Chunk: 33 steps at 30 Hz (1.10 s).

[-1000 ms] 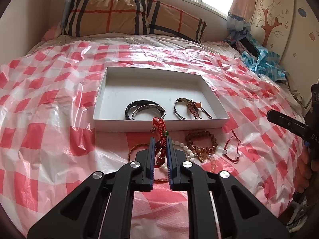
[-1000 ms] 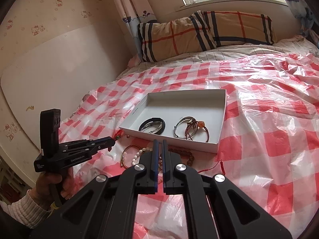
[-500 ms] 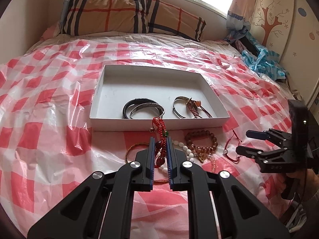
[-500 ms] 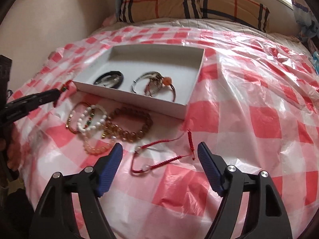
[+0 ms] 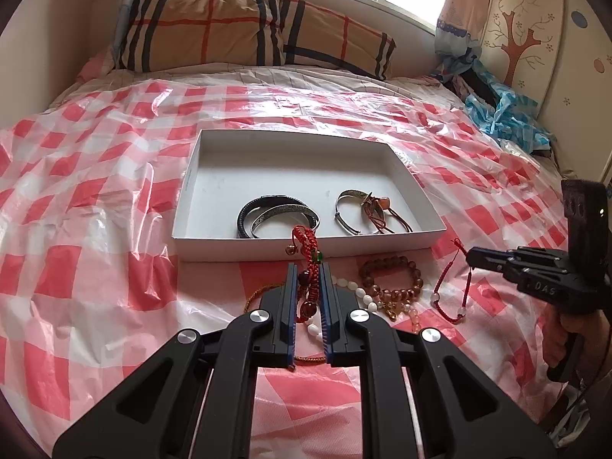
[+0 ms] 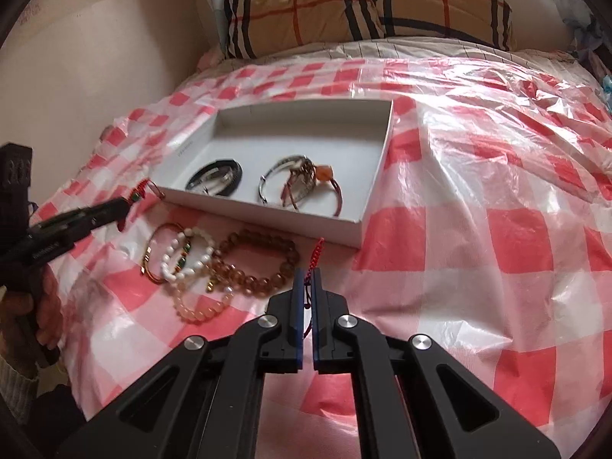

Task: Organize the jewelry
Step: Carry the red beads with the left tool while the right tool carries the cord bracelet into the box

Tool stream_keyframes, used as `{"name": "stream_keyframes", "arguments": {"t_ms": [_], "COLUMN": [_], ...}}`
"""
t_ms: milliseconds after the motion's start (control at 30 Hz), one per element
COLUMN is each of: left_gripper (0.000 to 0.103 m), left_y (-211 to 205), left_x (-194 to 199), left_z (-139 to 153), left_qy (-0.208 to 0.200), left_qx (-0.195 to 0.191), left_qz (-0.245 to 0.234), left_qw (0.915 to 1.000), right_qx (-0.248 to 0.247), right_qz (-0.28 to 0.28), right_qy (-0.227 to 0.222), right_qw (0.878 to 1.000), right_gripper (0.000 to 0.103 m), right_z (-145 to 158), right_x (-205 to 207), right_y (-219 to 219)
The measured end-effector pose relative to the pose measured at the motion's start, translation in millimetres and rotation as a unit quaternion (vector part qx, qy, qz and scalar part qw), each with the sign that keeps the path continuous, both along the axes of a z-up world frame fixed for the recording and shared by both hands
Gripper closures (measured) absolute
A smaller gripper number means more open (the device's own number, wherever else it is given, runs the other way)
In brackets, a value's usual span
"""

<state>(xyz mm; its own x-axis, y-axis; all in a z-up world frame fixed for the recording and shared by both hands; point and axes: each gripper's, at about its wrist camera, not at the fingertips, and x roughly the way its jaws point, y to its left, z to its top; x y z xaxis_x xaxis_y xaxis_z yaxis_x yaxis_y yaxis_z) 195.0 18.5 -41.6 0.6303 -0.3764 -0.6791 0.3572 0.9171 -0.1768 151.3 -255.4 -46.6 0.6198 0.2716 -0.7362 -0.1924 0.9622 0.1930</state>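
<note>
A white shallow box (image 5: 191,176) (image 6: 376,176) lies on the checked bed cover with dark bangles (image 5: 267,210) (image 6: 216,178) and a silver bangle with cord pieces (image 5: 363,210) (image 6: 298,179) inside. My left gripper (image 5: 308,267) is shut on a red braided bracelet (image 5: 306,241), just before the box's near wall. My right gripper (image 6: 305,273) is shut on a thin red cord bracelet (image 6: 315,252) (image 5: 457,294). Brown bead (image 6: 260,264) (image 5: 394,279), white bead (image 6: 187,256) and thin orange bracelets (image 6: 153,248) lie on the cover near the box.
A plaid pillow (image 5: 248,34) (image 6: 363,7) lies at the head of the bed under the window. A blue crumpled bag (image 5: 505,111) sits at the right edge. A wall runs along the bed's left side (image 6: 95,57). The plastic cover (image 6: 497,153) is wrinkled.
My right gripper opened wide, came down over the thin red cord bracelet and has shut on it. My left gripper has kept hold of the red braided bracelet, almost still.
</note>
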Motion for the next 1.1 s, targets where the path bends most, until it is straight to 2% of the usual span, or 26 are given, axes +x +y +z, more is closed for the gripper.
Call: {"name": "stream_keyframes", "arguments": {"t_ms": [167, 367, 467, 533, 633, 733, 833, 900, 933, 1000, 1033, 1100], "left_gripper": [0.093, 0.093, 0.093, 0.093, 0.093, 0.093, 0.093, 0.093, 0.093, 0.093, 0.093, 0.093], "left_y": [-0.2, -0.1, -0.8, -1.5, -1.4, -3.5, -7.5, -9.1, -9.3, -9.2, -9.5, -10.0], "left_x": [6.9, 14.3, 15.1, 17.3, 18.0, 18.3, 18.2, 17.4, 17.7, 17.8, 17.4, 17.6], "left_z": [1.4, 2.7, 4.0, 6.9, 6.9, 2.8, -1.8, -2.8, -2.9, -3.6, -3.7, -4.2], "left_qy": [-0.003, -0.006, -0.007, -0.010, -0.009, -0.005, 0.000, -0.001, -0.001, -0.001, 0.000, 0.001], "left_qx": [0.001, 0.000, 0.001, -0.001, -0.004, -0.004, 0.000, 0.002, 0.002, 0.000, -0.001, -0.001], "left_qz": [0.001, 0.002, 0.002, 0.002, 0.002, 0.001, -0.003, -0.005, -0.005, -0.003, -0.003, -0.002], "left_qw": [1.0000, 1.0000, 1.0000, 1.0000, 0.9999, 1.0000, 1.0000, 1.0000, 1.0000, 1.0000, 1.0000, 1.0000], "right_qx": [0.014, 0.033, 0.021, -0.006, -0.048, -0.082, -0.071, -0.051, -0.046, -0.061, -0.064, -0.059], "right_qz": [0.011, 0.012, 0.020, 0.026, 0.020, 0.014, -0.017, -0.028, -0.024, -0.011, 0.001, 0.014], "right_qy": [-0.042, -0.067, -0.052, -0.030, -0.001, 0.019, 0.027, 0.044, 0.058, 0.053, 0.055, 0.055], "right_qw": [0.999, 0.997, 0.998, 0.999, 0.999, 0.996, 0.997, 0.997, 0.997, 0.997, 0.996, 0.997], "right_gripper": [0.099, 0.099, 0.099, 0.097, 0.031, 0.031, 0.031, 0.047, 0.066, 0.077, 0.094, 0.098], "right_z": [30.2, 48.4, 47.2, 38.0, 11.5, -17.2, -33.3, -42.1, -47.4, -49.5, -50.1, -48.8], "right_x": [8.1, 14.8, 21.7, 22.9, 18.3, 21.0, 37.4, 48.4, 52.0, 49.8, 48.0, 40.2], "right_y": [11.4, 10.8, 12.5, 16.2, 17.0, 17.8, 7.4, 0.6, -0.2, 2.9, 4.6, 3.9]}}
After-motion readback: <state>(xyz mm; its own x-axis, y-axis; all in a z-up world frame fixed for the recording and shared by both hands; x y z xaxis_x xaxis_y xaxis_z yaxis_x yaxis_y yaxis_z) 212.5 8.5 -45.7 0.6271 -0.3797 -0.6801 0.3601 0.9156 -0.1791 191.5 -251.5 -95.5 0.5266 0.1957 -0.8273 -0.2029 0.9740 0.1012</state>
